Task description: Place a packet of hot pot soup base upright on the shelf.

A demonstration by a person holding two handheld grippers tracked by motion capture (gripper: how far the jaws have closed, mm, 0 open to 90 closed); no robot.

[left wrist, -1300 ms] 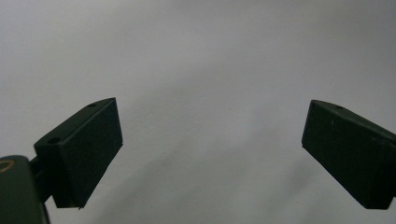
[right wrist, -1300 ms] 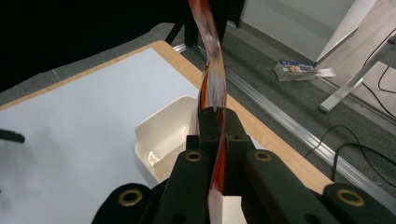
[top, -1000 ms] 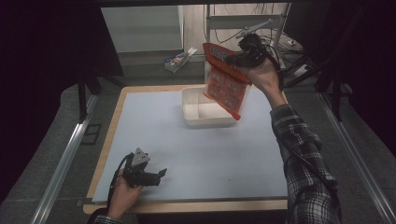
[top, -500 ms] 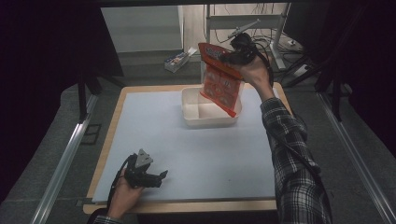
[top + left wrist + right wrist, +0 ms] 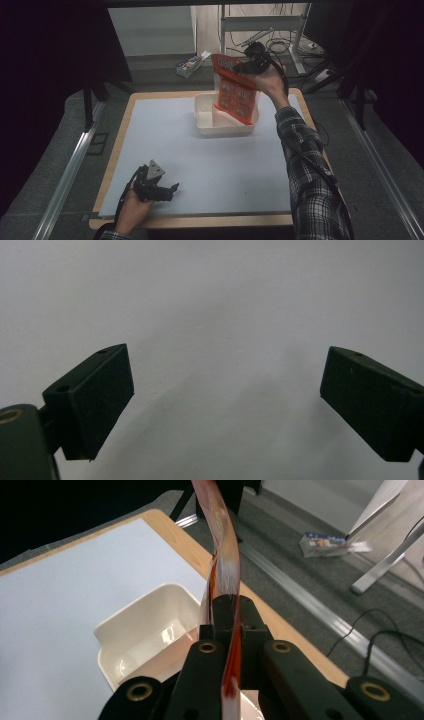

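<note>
Orange printed plastic pouch (image 5: pixel 234 89) hangs pinched by its top edge in the right tool (image 5: pixel 251 64), lower corner dipping into the cream rectangular plastic tub (image 5: pixel 206 116) as if for dropping in, while the left tool (image 5: pixel 162 190) rests wide and empty on the white-covered desk (image 5: pixel 165 140).

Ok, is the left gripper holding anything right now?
No, the left gripper has its jaws wide apart in its own view, with nothing but the bare white table mat between them.
</note>
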